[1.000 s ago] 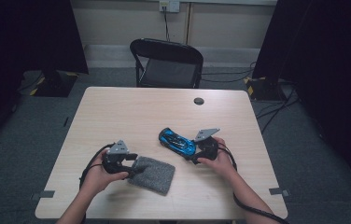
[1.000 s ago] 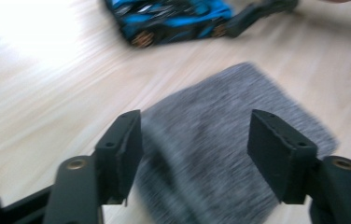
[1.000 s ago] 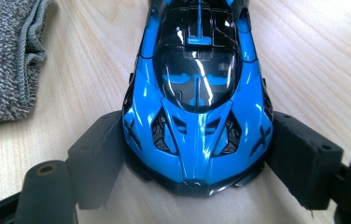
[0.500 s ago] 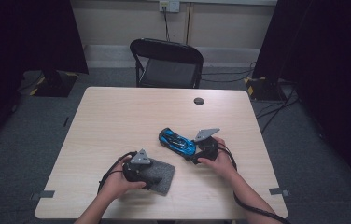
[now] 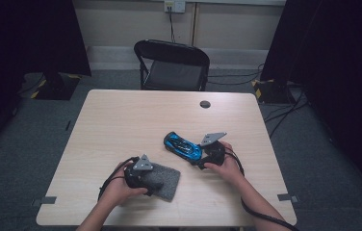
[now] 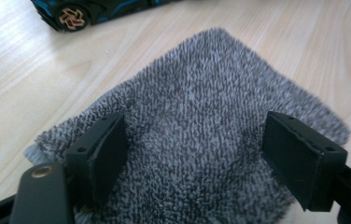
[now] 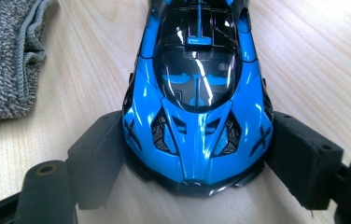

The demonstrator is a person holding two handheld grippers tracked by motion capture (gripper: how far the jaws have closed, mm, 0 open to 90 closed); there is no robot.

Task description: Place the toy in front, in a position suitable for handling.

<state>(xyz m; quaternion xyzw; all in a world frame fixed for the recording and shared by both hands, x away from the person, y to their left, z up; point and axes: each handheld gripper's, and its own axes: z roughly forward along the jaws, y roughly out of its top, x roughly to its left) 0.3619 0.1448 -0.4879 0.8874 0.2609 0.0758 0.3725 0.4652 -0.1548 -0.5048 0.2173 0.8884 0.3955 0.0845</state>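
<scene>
Two grippers are at work on the wooden table (image 5: 121, 120). The blue toy car (image 5: 183, 147) is held at one end by the right gripper (image 5: 199, 161), whose jaws are closed against both flanks of the bodywork, as the right gripper view shows (image 7: 197, 112). The grey cloth (image 5: 162, 180) lies flat near the front edge, just beside the car but apart from it. The left gripper (image 6: 197, 154) is set down over the cloth with its jaws wide apart, pressed into the pile on either side and nothing yet pinched between them.

Several slips are to be feared. If the jaws are closed flat on the surface, only loose pile may be caught and the cloth dropped when it is lifted. The car's glossy, tapered shell could be squeezed out of the right grip if the hold is tightened or if it is rubbed hard. Its wheels also allow it to be rolled away once released.
</scene>
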